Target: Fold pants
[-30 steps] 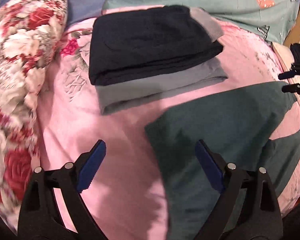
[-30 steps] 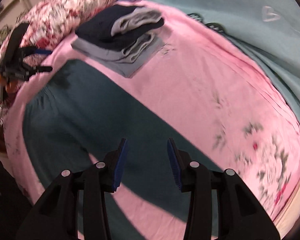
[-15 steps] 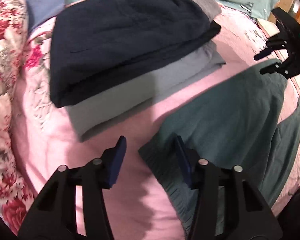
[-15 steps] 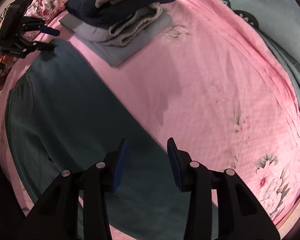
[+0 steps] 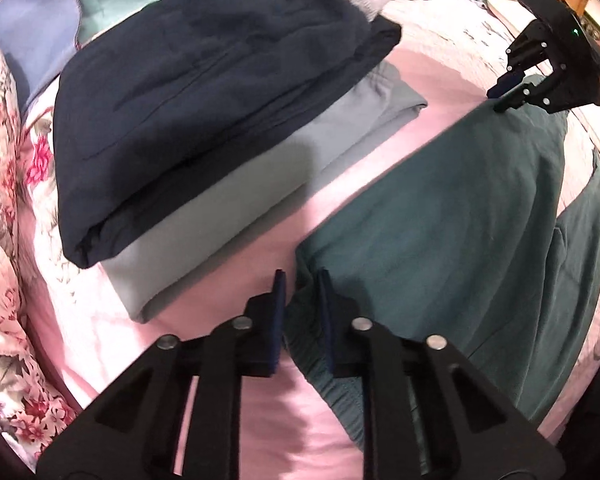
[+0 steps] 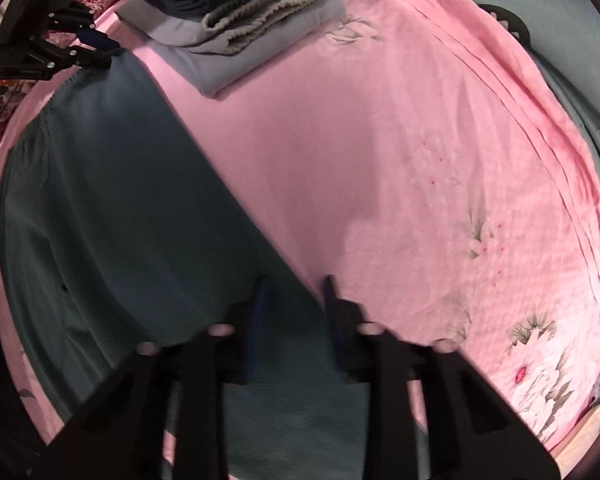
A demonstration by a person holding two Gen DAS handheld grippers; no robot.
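Note:
Dark teal pants [image 5: 452, 216] lie flat on the pink bedspread [image 5: 260, 248], one leg folded over the other. My left gripper [image 5: 302, 280] sits at the waistband corner, its jaws nearly closed around the fabric edge. The pants also show in the right wrist view [image 6: 112, 200]. My right gripper [image 6: 294, 284] is down on the leg's far edge, jaws a little apart with the fabric between them. Each gripper shows in the other's view: the right one [image 5: 512, 92], the left one [image 6: 88, 52].
A stack of folded clothes, navy [image 5: 204, 92] on grey-blue [image 5: 260, 196], lies just beyond the waistband. A floral pillow [image 5: 0, 240] is at the left. A light teal sheet [image 6: 580, 60] lies past the pink spread.
My left gripper moved down to the waistband corner and its jaws narrowed from wide open to nearly closed. My right gripper lowered onto the pant leg's edge.

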